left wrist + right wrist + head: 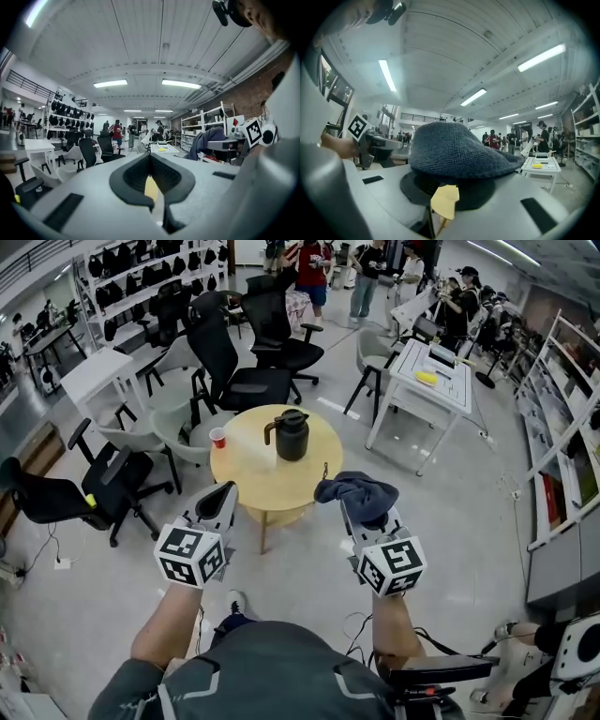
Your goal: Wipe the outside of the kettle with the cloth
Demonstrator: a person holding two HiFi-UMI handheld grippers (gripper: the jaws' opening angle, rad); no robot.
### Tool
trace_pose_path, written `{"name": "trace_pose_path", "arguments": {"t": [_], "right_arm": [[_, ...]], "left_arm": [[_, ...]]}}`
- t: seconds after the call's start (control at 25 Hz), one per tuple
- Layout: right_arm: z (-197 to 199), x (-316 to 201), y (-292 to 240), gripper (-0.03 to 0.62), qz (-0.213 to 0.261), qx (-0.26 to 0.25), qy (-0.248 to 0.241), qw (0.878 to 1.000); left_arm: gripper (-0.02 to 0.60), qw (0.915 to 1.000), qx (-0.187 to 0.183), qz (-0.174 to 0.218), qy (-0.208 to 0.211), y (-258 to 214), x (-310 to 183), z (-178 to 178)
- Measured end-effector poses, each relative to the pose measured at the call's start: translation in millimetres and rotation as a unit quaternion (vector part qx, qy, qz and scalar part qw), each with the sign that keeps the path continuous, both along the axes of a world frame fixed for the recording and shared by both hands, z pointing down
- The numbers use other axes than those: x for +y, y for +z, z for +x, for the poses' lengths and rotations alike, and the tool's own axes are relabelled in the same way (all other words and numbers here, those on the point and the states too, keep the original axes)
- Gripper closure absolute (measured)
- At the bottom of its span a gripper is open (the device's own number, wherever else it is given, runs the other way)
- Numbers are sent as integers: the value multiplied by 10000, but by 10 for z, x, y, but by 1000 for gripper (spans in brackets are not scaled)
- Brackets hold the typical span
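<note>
Open-plan office or lab hall. This is being indicated by black swivel chairs (230,357), white work tables (439,390) and open shelving racks (561,418) along the walls. The space is being lit by ceiling strip lights (110,84) and is being shared by standing people (312,268).

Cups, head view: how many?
1: a red cup at the left edge of the round table, left of the kettle. More could be hidden among the far desks.
</note>
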State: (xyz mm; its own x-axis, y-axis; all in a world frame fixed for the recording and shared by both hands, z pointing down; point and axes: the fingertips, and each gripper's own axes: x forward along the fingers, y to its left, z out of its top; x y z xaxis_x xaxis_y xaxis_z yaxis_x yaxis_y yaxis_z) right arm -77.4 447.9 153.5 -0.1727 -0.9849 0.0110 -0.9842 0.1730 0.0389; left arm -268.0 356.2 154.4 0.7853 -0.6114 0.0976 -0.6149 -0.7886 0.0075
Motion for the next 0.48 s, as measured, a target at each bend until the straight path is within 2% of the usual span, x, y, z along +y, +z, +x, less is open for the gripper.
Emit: {"name": "trace_pose_path", "arguments": {"t": [0.16, 0.32, 0.48], "right_arm": [[7, -284, 16, 513, 67, 3, 215, 9997], [-75, -713, -24, 513, 110, 101, 341, 9993], [-167, -1196, -42, 513, 51, 113, 483, 9988]], "left_arm": [[574, 9994, 205, -182, 192, 74, -322, 75], [572, 9989, 273, 121, 352, -22, -782, 91], [574, 9982, 399, -23, 455, 27, -1360, 51]]}}
